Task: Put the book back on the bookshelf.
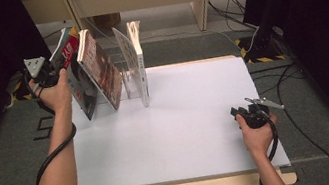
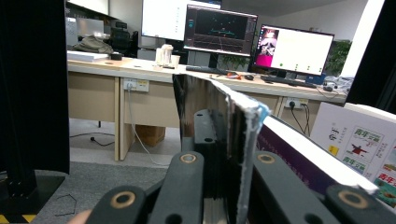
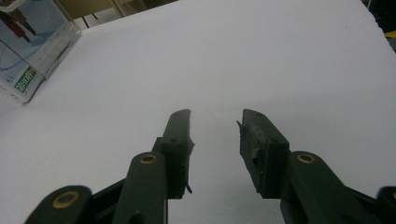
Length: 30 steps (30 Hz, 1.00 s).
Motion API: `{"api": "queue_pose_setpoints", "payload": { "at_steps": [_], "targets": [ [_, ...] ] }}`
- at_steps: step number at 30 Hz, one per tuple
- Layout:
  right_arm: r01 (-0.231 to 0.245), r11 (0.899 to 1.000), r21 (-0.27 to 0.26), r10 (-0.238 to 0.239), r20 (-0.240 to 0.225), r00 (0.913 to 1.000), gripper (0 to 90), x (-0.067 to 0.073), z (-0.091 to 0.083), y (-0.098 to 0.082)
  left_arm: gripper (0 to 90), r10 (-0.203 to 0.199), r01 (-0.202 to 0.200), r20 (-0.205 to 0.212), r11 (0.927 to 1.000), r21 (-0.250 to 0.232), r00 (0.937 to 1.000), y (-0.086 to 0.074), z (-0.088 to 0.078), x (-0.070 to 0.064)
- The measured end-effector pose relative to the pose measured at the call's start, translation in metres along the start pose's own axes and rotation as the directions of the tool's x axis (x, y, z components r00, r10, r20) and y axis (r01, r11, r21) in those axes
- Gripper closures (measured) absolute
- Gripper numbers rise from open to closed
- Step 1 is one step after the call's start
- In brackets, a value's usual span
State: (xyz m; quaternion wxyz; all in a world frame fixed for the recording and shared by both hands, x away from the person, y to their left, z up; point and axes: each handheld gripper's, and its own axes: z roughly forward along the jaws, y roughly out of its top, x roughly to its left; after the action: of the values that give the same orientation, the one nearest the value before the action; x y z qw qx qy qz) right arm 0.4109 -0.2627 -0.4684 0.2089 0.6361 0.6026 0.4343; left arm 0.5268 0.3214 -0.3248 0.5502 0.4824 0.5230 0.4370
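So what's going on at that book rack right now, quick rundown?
Left gripper shut on leftmost magazine, tilted at the rack. Right gripper open, idle over white table. Nothing blocking.

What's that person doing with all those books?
A person is sorting books at a white table. The left tongs are shut on the top edge of a leaning magazine, beside a clear rack that holds more books. The right tongs rest open over bare table, holding nothing.

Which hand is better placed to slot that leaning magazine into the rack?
Left. The left gripper is already shut on the magazine beside the rack. The right gripper rests open, nothing between its jaws, near the table's right edge.
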Motion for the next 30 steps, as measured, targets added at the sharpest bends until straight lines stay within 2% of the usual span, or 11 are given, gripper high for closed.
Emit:
{"api": "queue_pose_setpoints", "payload": {
  "at_steps": [9,11,13,15,18,21,23,30],
  "targets": [
    [0.001,1.000,0.004,-0.001,0.000,1.0000,63.3,-0.001,0.000,0.000,86.0,0.019,-0.019,-0.012,0.9997,-0.014,0.9997,-0.006,0.001,0.000],
    [0.009,1.000,0.004,-0.009,-0.002,1.0000,63.3,-0.002,0.000,0.000,85.9,0.027,-0.027,-0.010,0.9996,-0.012,0.9996,-0.008,-0.002,0.003],
    [-0.010,1.000,0.006,0.010,-0.002,0.9999,63.3,-0.002,0.000,0.000,85.8,0.035,-0.035,-0.010,0.9994,-0.007,0.9993,-0.009,-0.003,0.004],
    [-0.010,1.000,0.008,0.010,-0.003,0.9999,63.2,-0.002,0.000,0.000,85.6,0.067,-0.067,-0.014,0.9977,0.008,0.9976,-0.010,-0.008,0.006],
    [-0.001,1.000,0.008,0.001,-0.005,1.0000,63.2,-0.002,0.000,0.000,85.3,0.072,-0.072,-0.014,0.9972,0.018,0.9973,-0.010,-0.011,0.009],
    [-0.006,1.000,0.017,0.006,-0.006,1.0000,63.1,0.000,0.000,-0.001,84.7,0.060,-0.060,-0.012,0.9979,0.026,0.9981,-0.012,-0.016,0.014],
    [-0.002,1.000,0.020,0.002,-0.006,1.0000,63.1,0.000,0.001,-0.001,83.6,0.049,-0.049,0.004,0.9984,0.027,0.9988,-0.012,-0.021,0.019],
    [-0.010,1.000,0.024,0.010,-0.010,0.9999,63.1,0.002,0.002,-0.002,81.3,0.015,-0.016,0.029,0.9993,0.035,0.9995,-0.008,-0.023,0.022]
  ]
}}
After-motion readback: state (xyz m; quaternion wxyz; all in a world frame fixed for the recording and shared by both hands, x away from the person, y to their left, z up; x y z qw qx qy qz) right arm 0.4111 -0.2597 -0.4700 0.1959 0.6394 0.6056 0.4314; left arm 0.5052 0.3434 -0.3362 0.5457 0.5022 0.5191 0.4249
